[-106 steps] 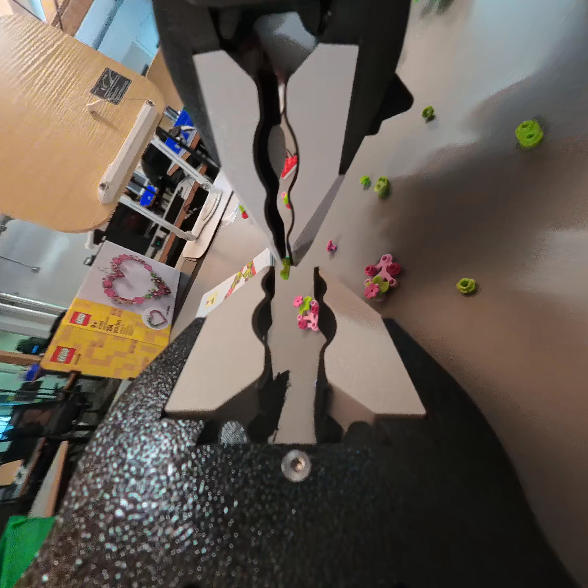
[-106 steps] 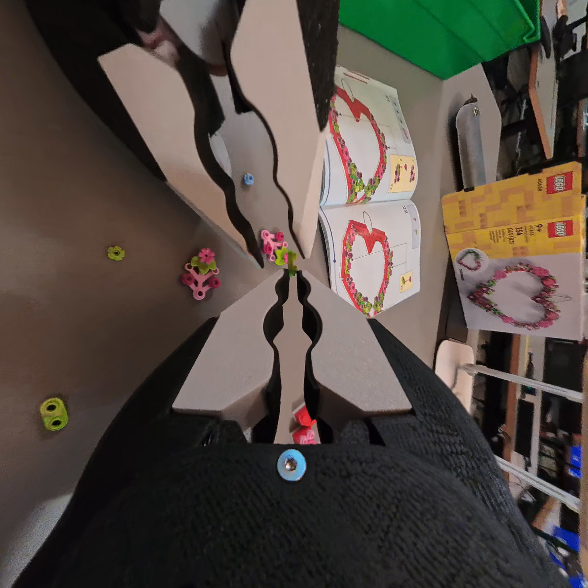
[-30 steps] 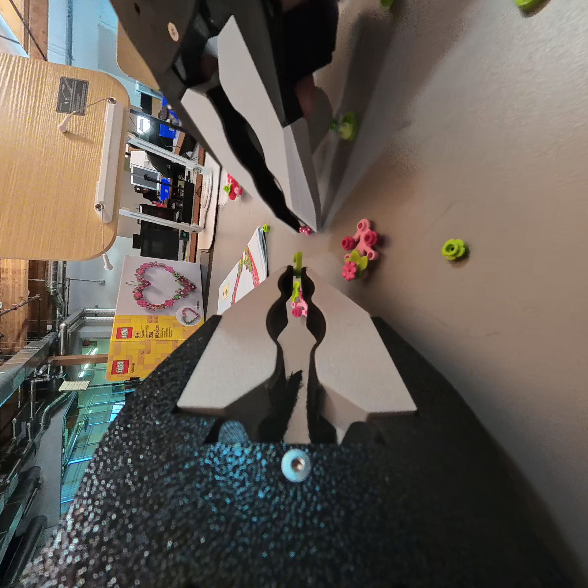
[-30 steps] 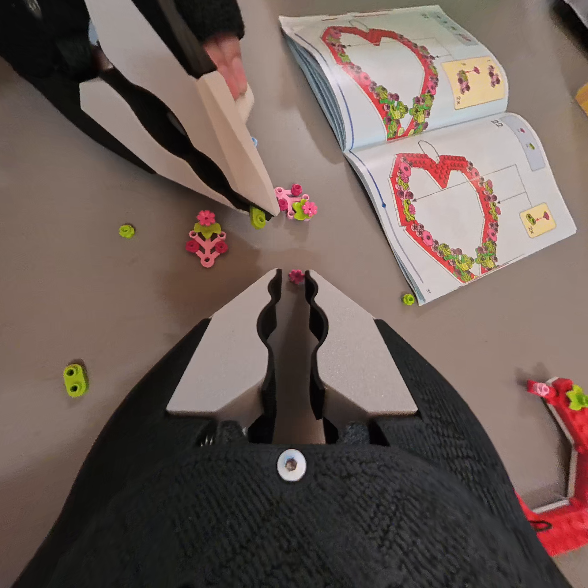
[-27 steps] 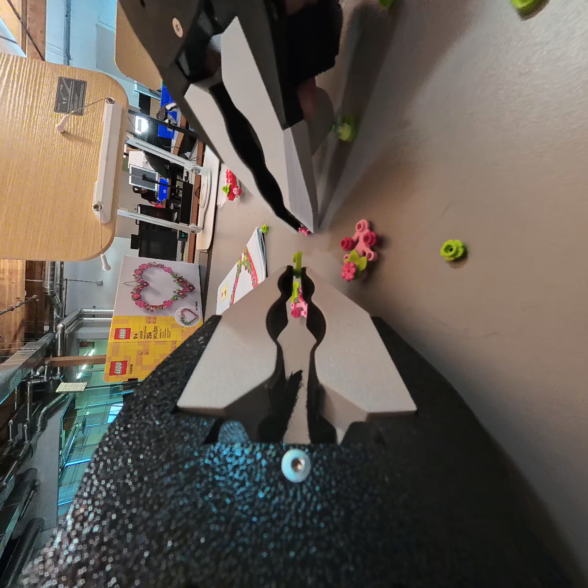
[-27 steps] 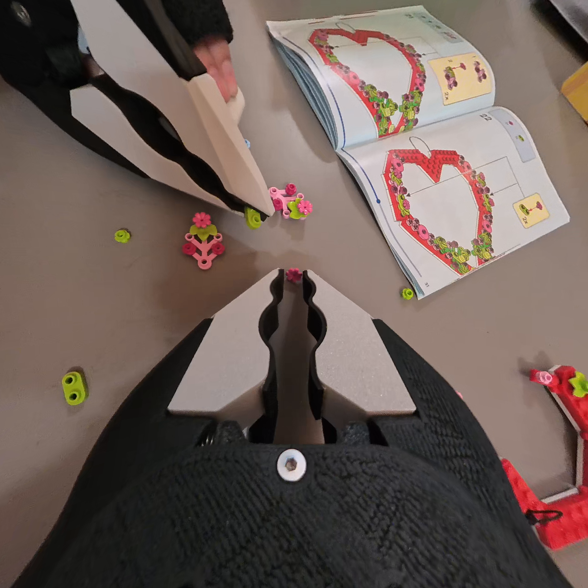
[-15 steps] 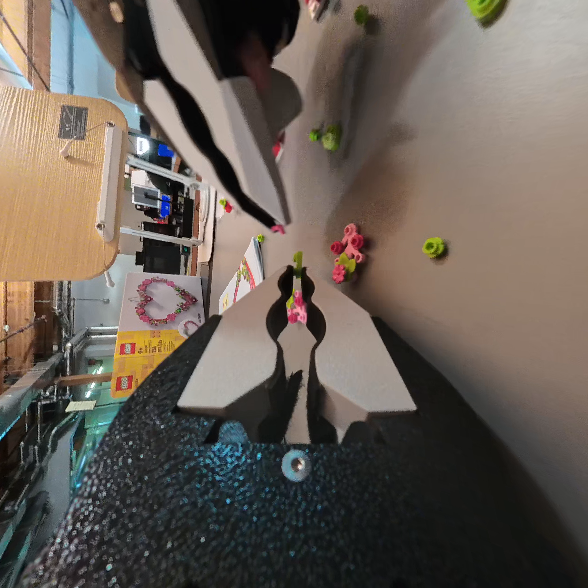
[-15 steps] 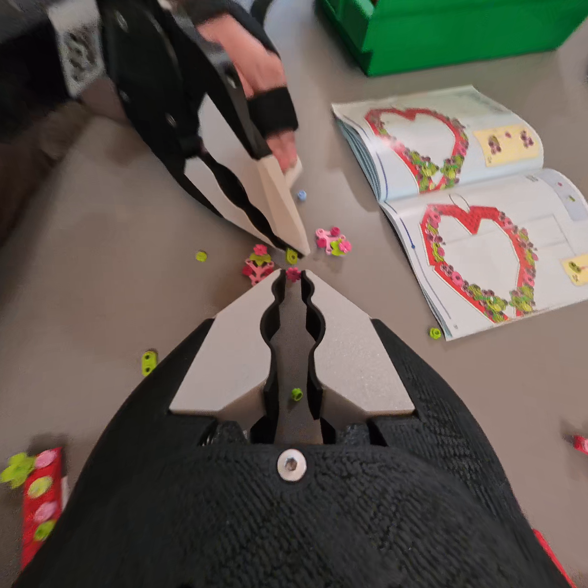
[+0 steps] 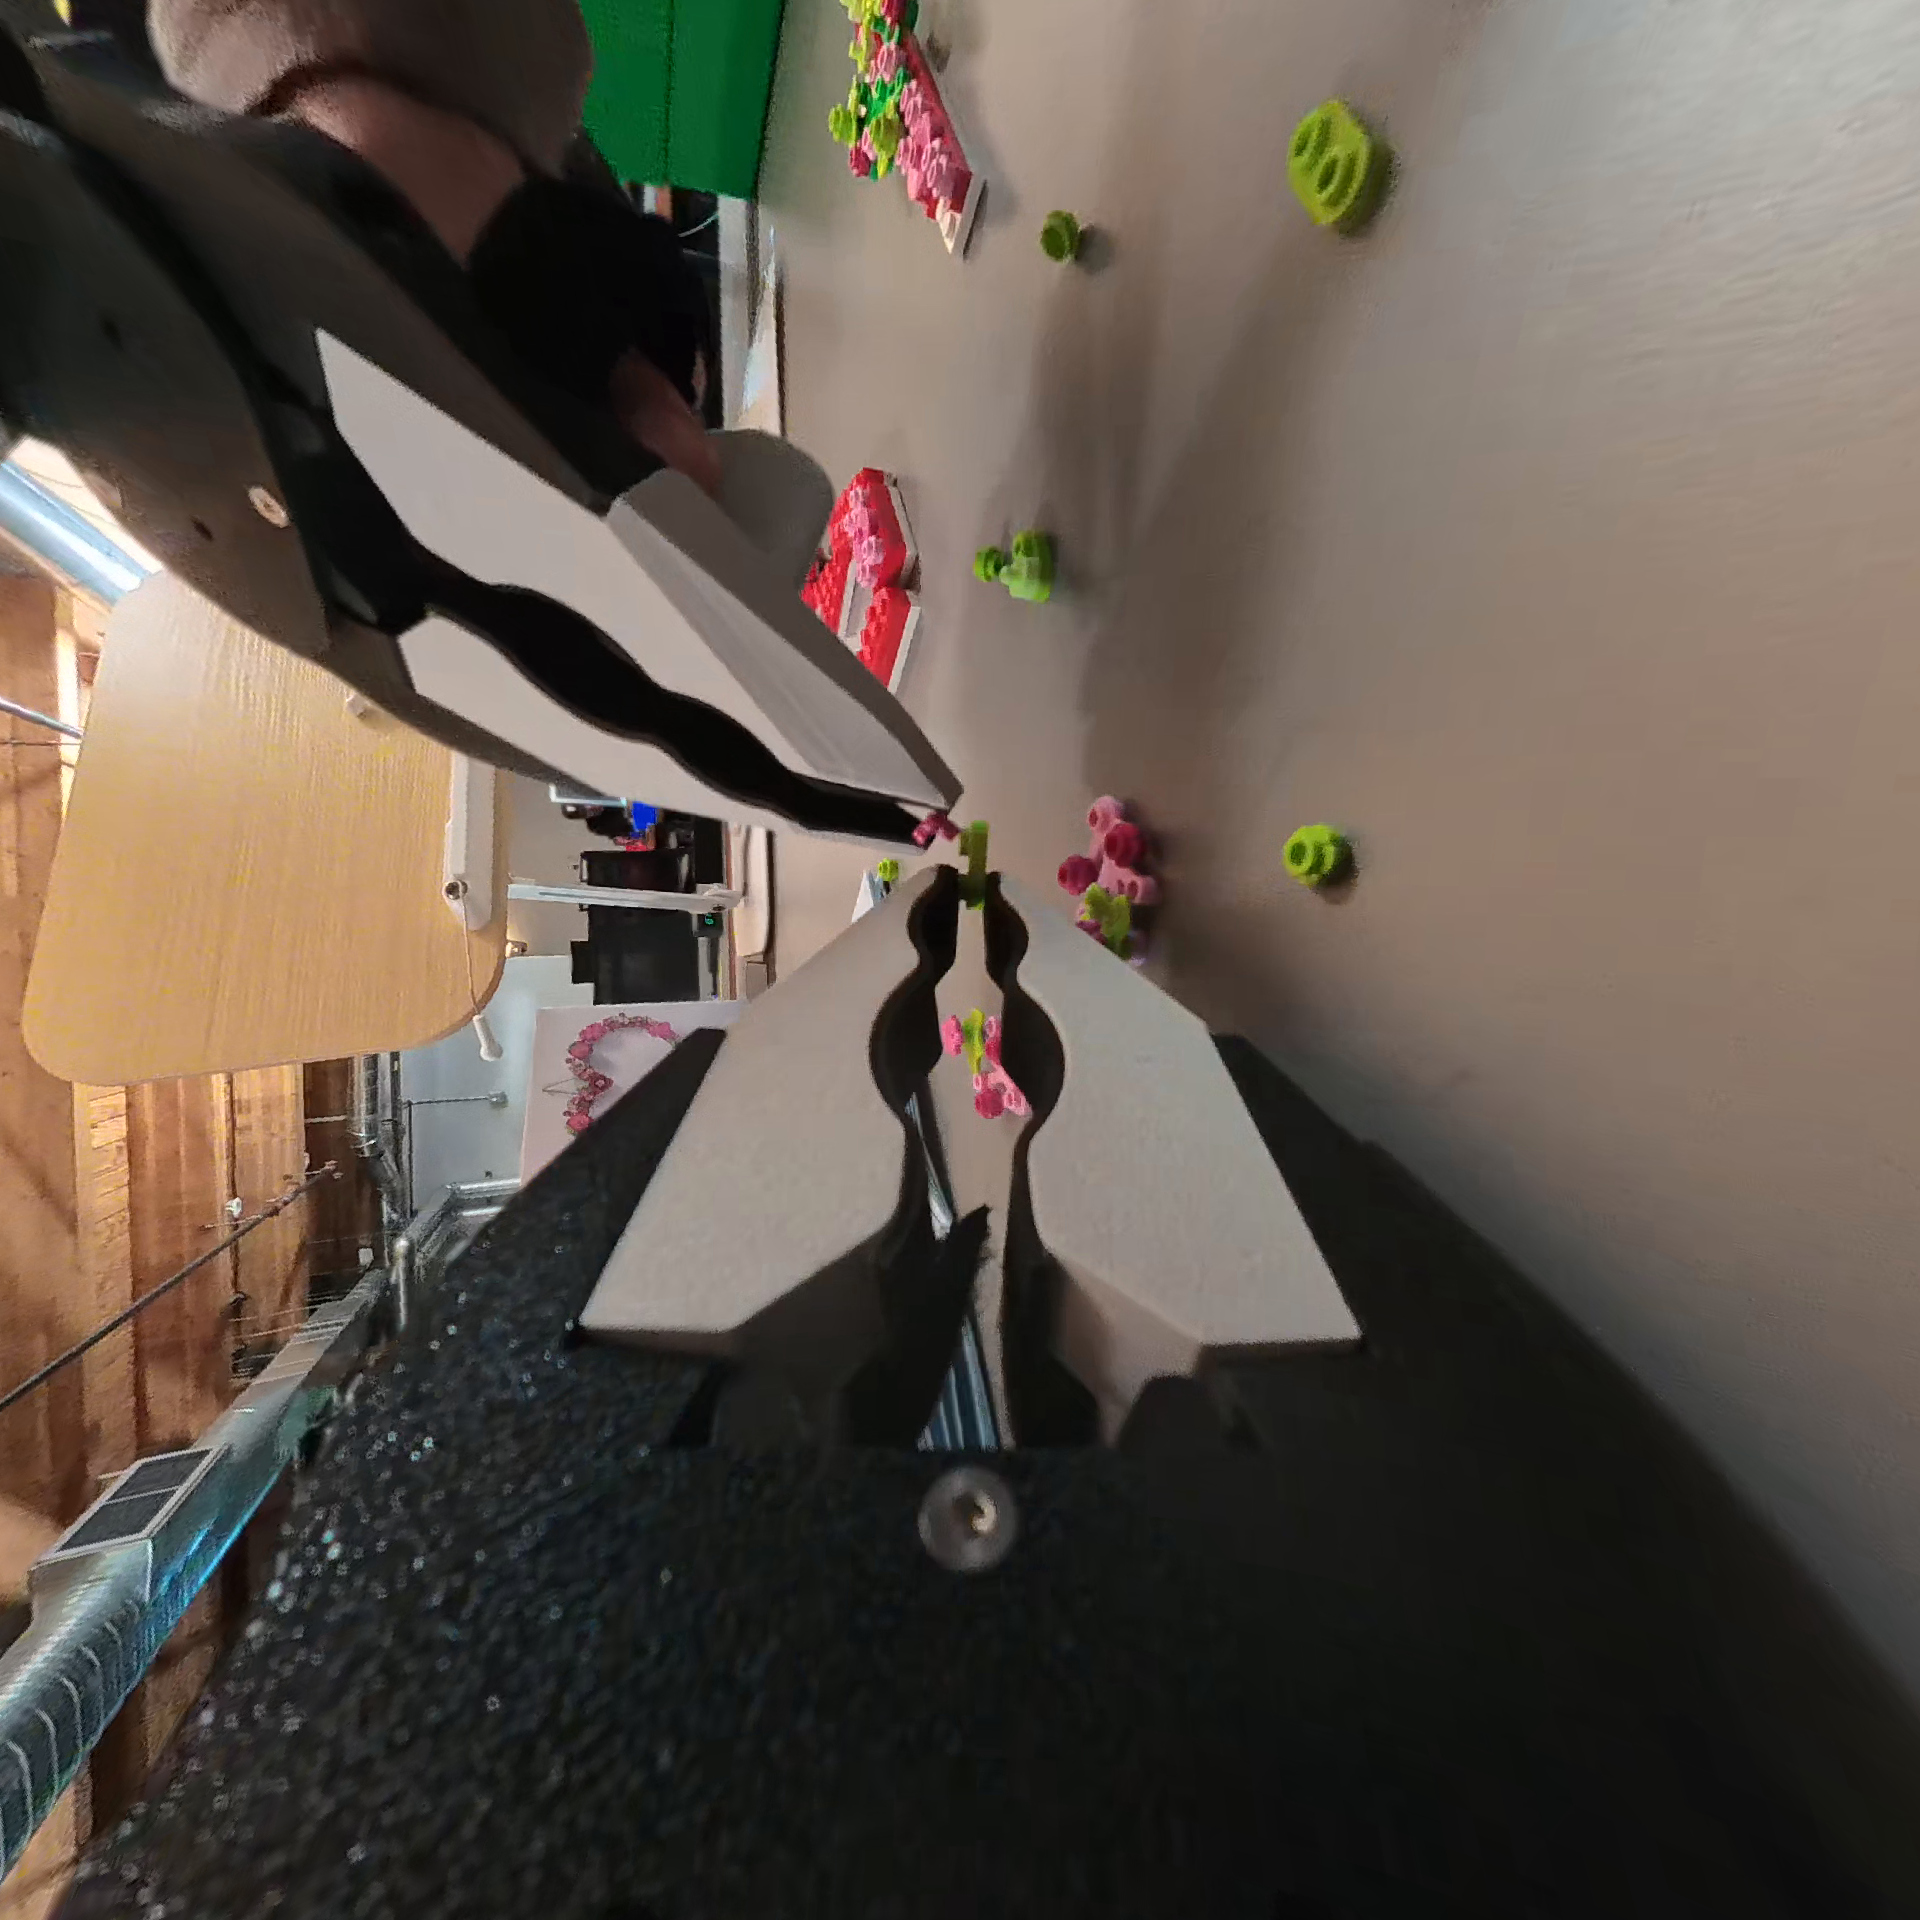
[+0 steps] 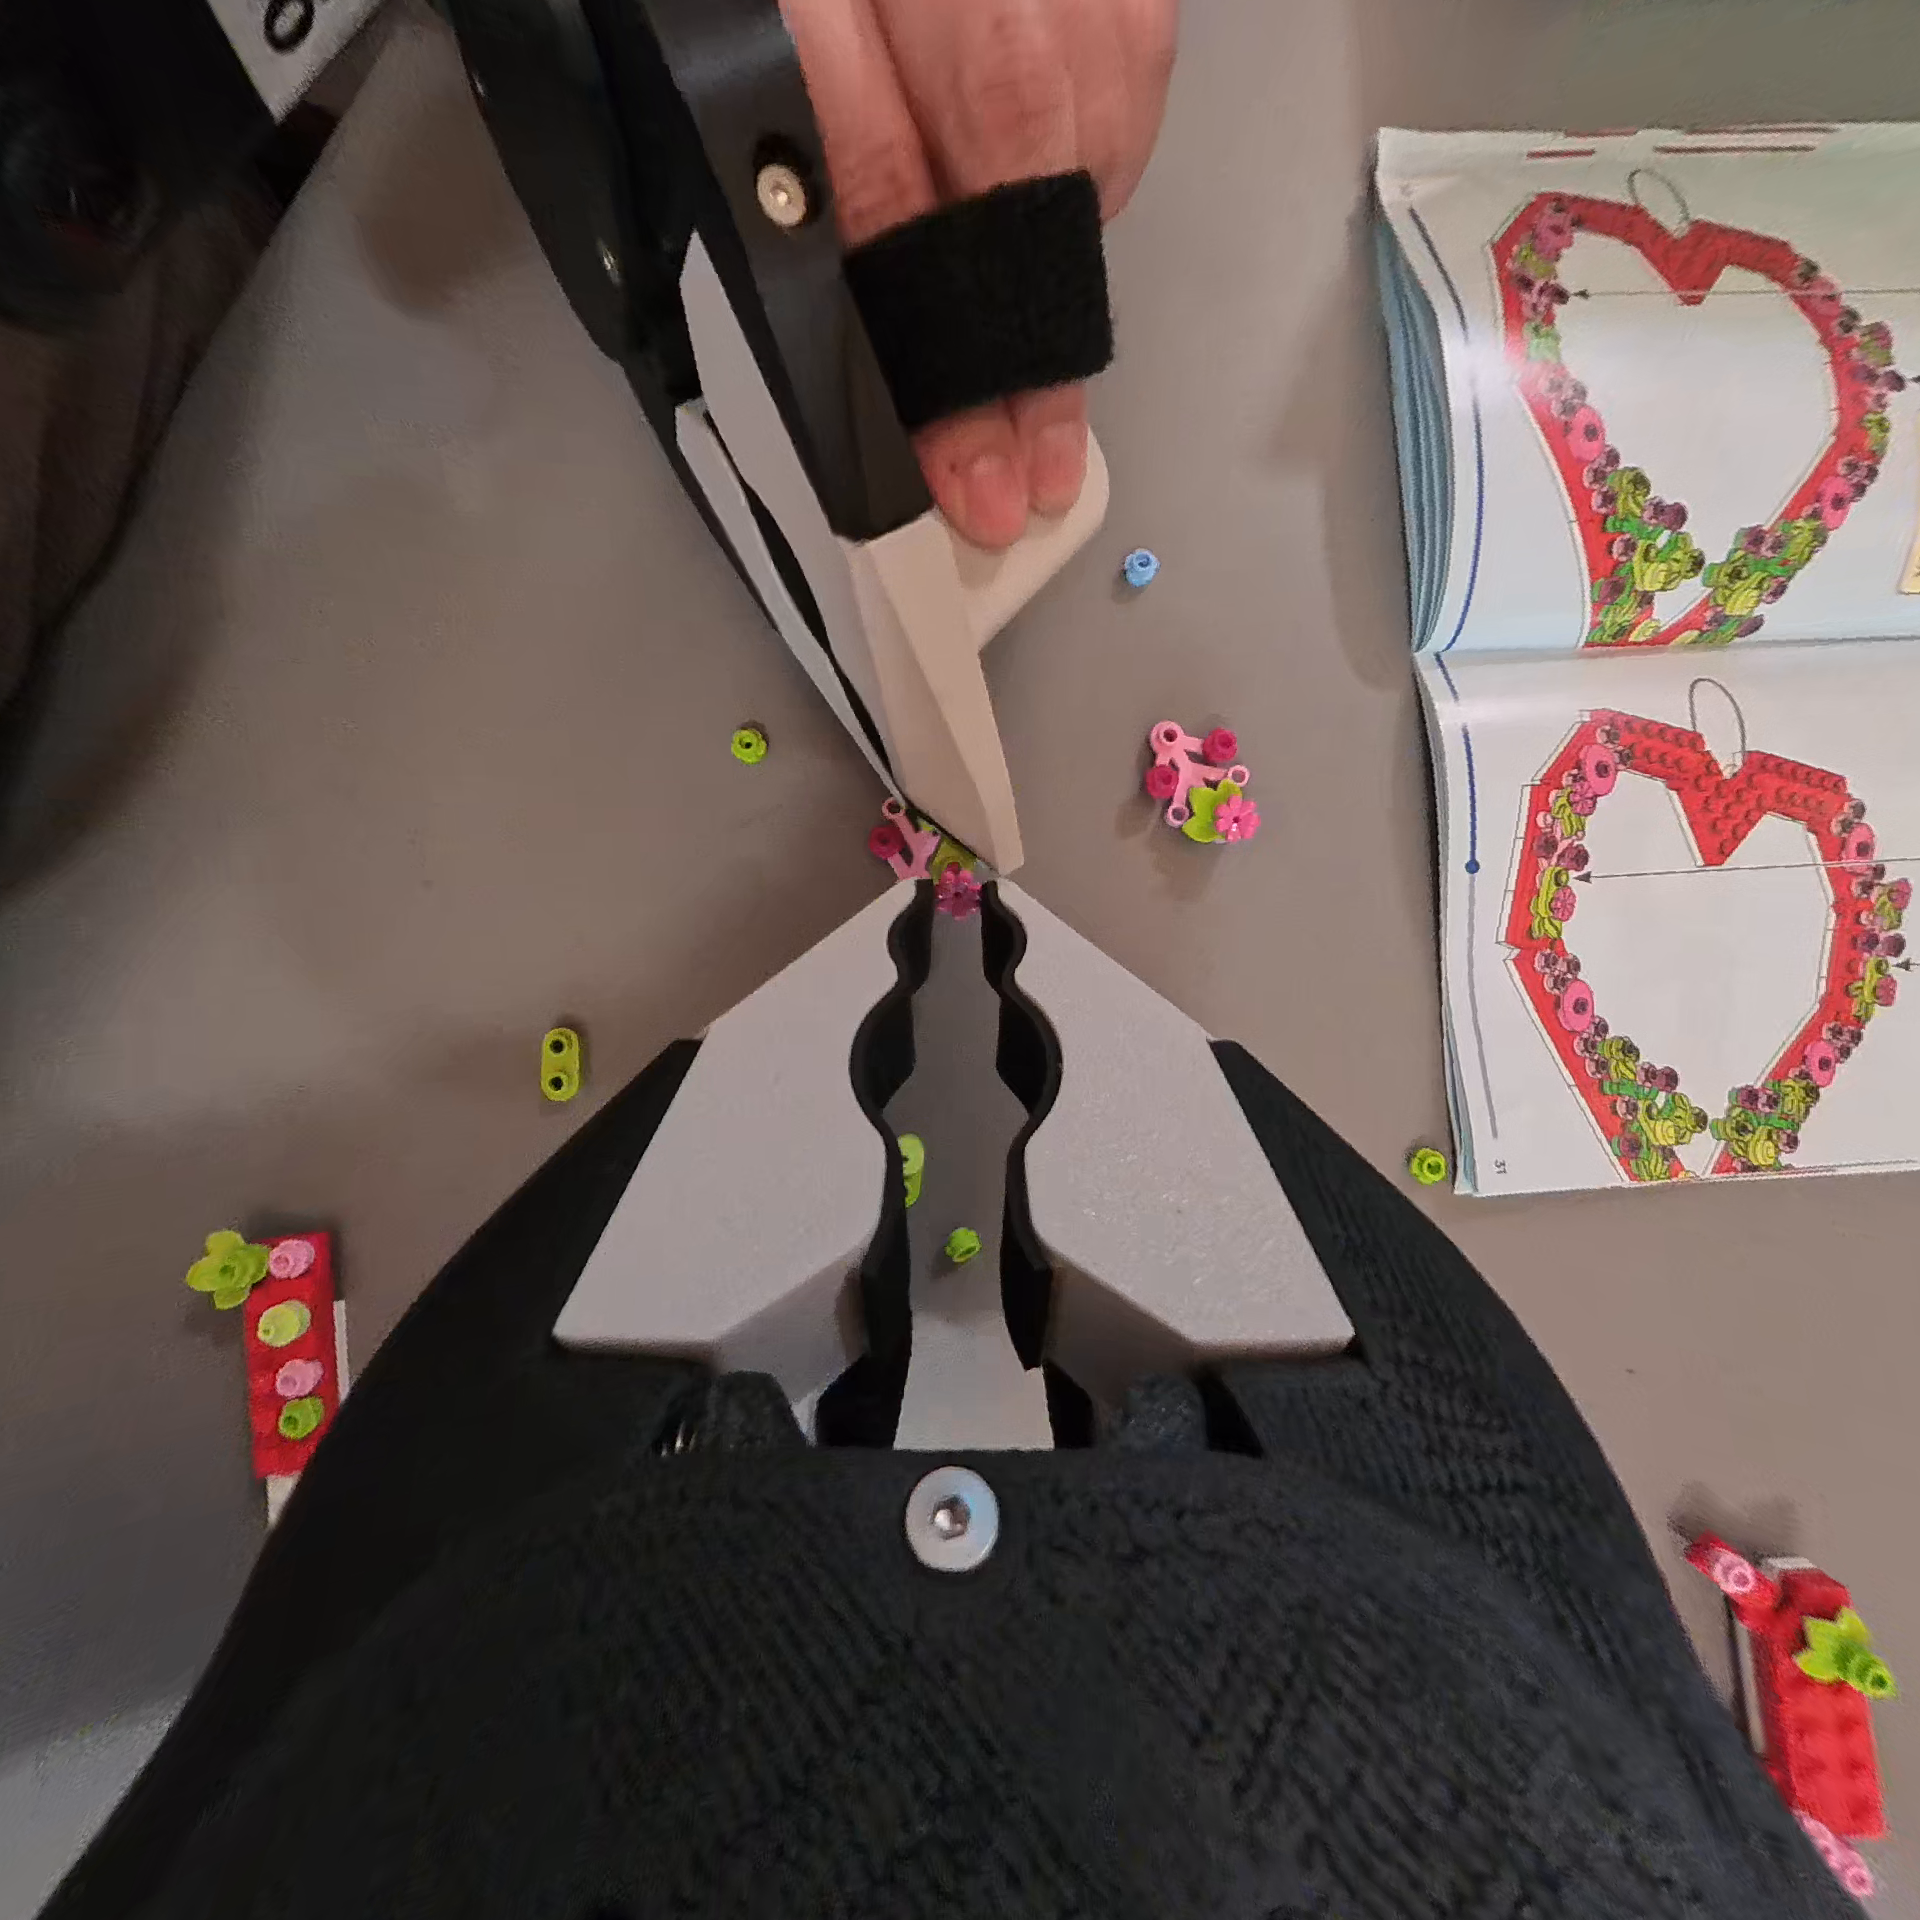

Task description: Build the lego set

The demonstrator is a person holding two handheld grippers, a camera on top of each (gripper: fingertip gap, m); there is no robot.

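Observation:
My left gripper [image 9: 968, 883] is shut on a small lime green piece [image 9: 975, 857] and holds it edge-on above the grey table [image 9: 1558, 727]. My right gripper [image 10: 954, 883] is shut on a magenta flower stud [image 10: 956, 894]. In the left wrist view the right gripper [image 9: 930, 821] comes in from the upper left, and the flower [image 9: 935, 828] sits right beside the lime piece. In the right wrist view the left gripper [image 10: 966, 821] comes down from above, tip to tip with mine. A pink branch cluster [image 10: 899, 836] lies on the table beneath the tips.
A second pink cluster [image 10: 1200, 784] lies to the right. The open instruction booklet [image 10: 1662, 727] is at far right. Red heart sections [image 10: 291, 1351] [image 10: 1818, 1714] lie at both lower sides. Loose lime pieces [image 10: 561, 1062] and a blue stud [image 10: 1140, 567] are scattered about. A green bin [image 9: 675, 94] stands behind.
My right gripper closed on the magenta flower, lifted it off the table and carried it up to the lime piece. Both grippers have risen higher above the table.

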